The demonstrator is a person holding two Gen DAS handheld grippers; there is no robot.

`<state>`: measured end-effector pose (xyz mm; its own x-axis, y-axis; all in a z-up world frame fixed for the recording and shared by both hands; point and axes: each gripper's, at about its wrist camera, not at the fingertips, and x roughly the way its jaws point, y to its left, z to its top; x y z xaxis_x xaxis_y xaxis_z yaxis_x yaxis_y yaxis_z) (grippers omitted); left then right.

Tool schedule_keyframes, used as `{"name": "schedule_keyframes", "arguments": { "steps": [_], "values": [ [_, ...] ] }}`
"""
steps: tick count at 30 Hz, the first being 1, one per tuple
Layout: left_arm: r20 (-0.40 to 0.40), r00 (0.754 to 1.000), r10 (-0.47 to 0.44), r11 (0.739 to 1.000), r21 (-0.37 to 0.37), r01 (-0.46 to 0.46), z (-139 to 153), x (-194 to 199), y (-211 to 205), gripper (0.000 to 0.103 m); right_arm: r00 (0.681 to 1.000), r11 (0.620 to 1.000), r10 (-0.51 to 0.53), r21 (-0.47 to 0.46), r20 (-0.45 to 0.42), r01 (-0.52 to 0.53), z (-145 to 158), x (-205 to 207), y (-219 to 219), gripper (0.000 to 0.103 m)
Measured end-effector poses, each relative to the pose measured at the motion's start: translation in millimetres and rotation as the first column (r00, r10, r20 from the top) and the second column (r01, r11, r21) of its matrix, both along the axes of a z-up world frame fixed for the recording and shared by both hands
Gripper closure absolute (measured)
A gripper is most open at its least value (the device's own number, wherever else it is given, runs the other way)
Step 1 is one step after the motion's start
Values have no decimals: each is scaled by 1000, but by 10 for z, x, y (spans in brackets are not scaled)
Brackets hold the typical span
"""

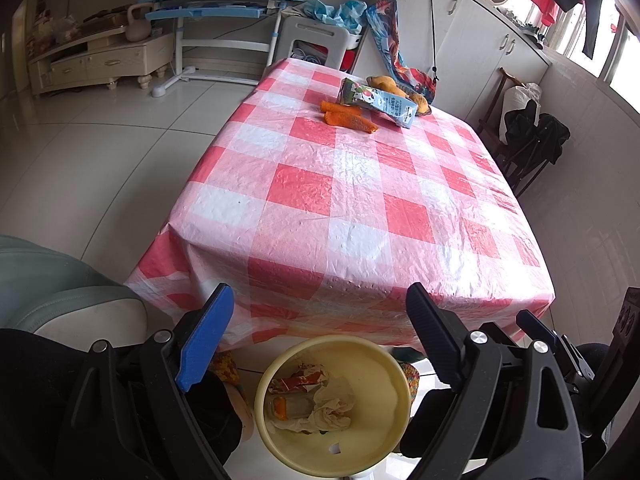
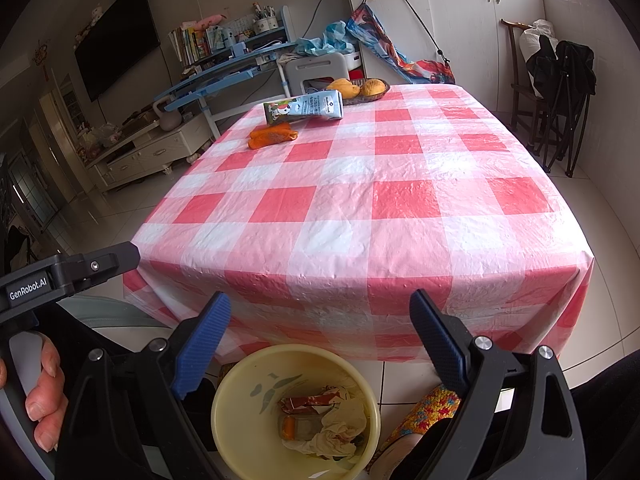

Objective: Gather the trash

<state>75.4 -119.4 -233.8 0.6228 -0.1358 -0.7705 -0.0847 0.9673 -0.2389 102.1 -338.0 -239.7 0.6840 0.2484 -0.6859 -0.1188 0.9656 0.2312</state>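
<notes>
Left claw [image 1: 320, 328] open, empty, over bin [image 1: 384, 364] w/ scraps in it. Orange wrapper [image 1: 349, 118] & carton [image 1: 378, 102] lie at table's far end, well apart from both claws, long axes crosswise. Right claw [image 2: 320, 336] open, empty; neither clearly nearer.

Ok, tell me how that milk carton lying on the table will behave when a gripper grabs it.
The milk carton lies on its side, so it probably won't tip. Its creased paperboard will likely cave under the fingers. If emptied, it should lift lightly; I cannot tell.
</notes>
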Motion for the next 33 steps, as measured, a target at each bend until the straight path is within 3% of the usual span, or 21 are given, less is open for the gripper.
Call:
{"name": "schedule_keyframes", "arguments": {
  "steps": [33],
  "values": [
    [2, 1000, 3, 1000, -5, -3, 3, -2, 18, 18, 1000, 1000, 4, -5, -2, -4, -13, -3, 23, 16]
  ]
}}
